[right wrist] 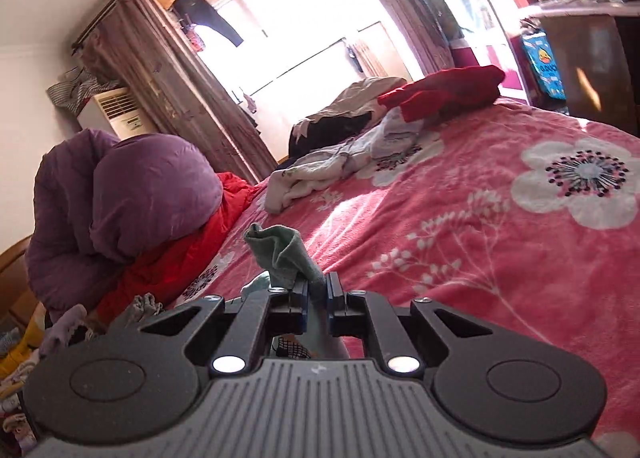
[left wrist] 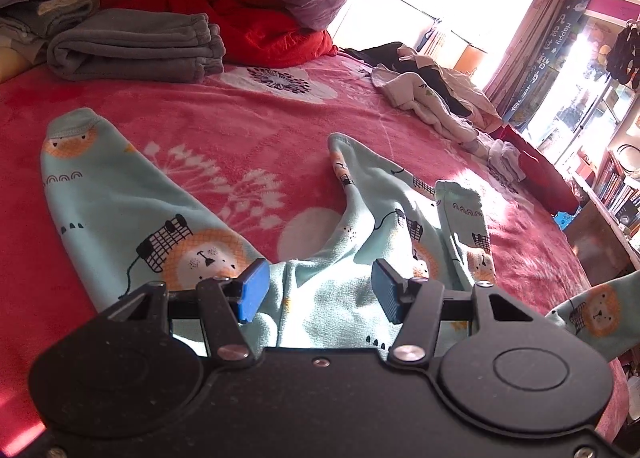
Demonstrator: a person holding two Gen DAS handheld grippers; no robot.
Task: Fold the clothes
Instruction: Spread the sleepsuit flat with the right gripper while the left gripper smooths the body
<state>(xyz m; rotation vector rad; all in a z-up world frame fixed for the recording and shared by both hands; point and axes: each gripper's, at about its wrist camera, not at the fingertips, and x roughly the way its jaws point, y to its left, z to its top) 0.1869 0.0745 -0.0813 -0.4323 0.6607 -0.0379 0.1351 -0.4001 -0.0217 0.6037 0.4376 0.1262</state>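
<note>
Garment: mint lion-print baby outfit (left wrist: 132, 214), spread on the pink floral blanket (left wrist: 248, 118) on the bed, legs and sleeves splayed, middle bunched right under the left tool (left wrist: 316, 290).

Tool state:
- Left tool: released, blue pads (left wrist: 253, 290) well apart, hovering over the crumpled middle. No fabric pinched that I can see.
- Right tool (right wrist: 316, 298): clenched on a small tuft of mint fabric (right wrist: 280, 254), which sticks out past the fingertips. Looks like the same garment's edge, but can't tell which part.

Risks, my read:
- Right grip is only a thin pinch near the fabric edge. Any tug against the weight of the rest and it probably slips out.
- Left side isn't anchoring anything. If the right pulls, the whole garment may drag across the fuzzy blanket instead of folding, and the far leg (left wrist: 348, 162) stays twisted.
- Middle is already wrinkled; folding over it bakes in the creases.
- Loose laundry pile (right wrist: 344, 162) sits well clear; folded grey stack (left wrist: 136, 46) is also well apart, so low snag risk.

Pose:
- Left tool tilts down toward the garment, low over the bed, pointing across it toward the window.
- Right tool is rolled hard, so the bed runs diagonally across its view; it angles only slightly down and sits above the blanket.
</note>
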